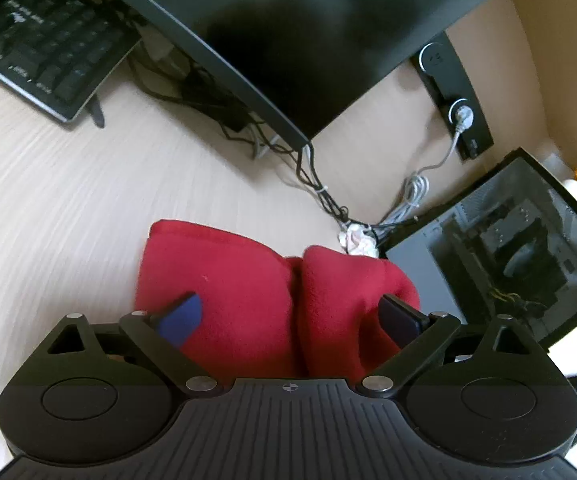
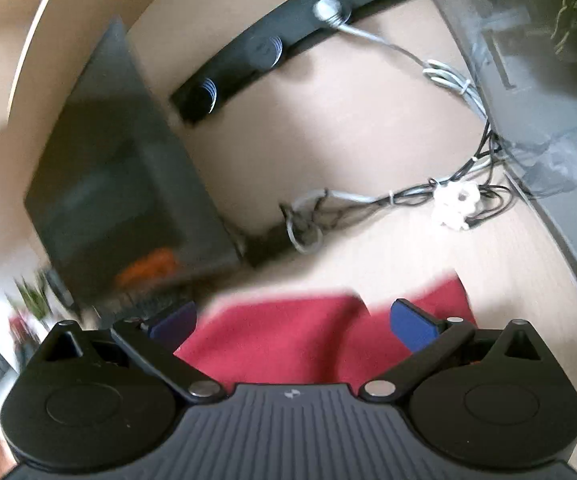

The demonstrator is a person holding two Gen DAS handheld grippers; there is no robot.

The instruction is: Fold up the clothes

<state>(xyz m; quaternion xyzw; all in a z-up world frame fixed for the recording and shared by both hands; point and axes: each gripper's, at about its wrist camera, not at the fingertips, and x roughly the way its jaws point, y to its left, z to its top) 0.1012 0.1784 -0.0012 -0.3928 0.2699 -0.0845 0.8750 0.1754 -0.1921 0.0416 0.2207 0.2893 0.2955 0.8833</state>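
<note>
We've got the red fleece garment [image 1: 248, 280] bunched on the wood desk [image 1: 48, 200], right under both tools. Left gripper [image 1: 292, 312] & right gripper [image 2: 292, 320] spread wide, empty. Looks soft, light, thick — prob best grabbed at an edge/corner.

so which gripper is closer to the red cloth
Left. The left gripper is open right over the red cloth; the right gripper, also open, sits further back.
</note>
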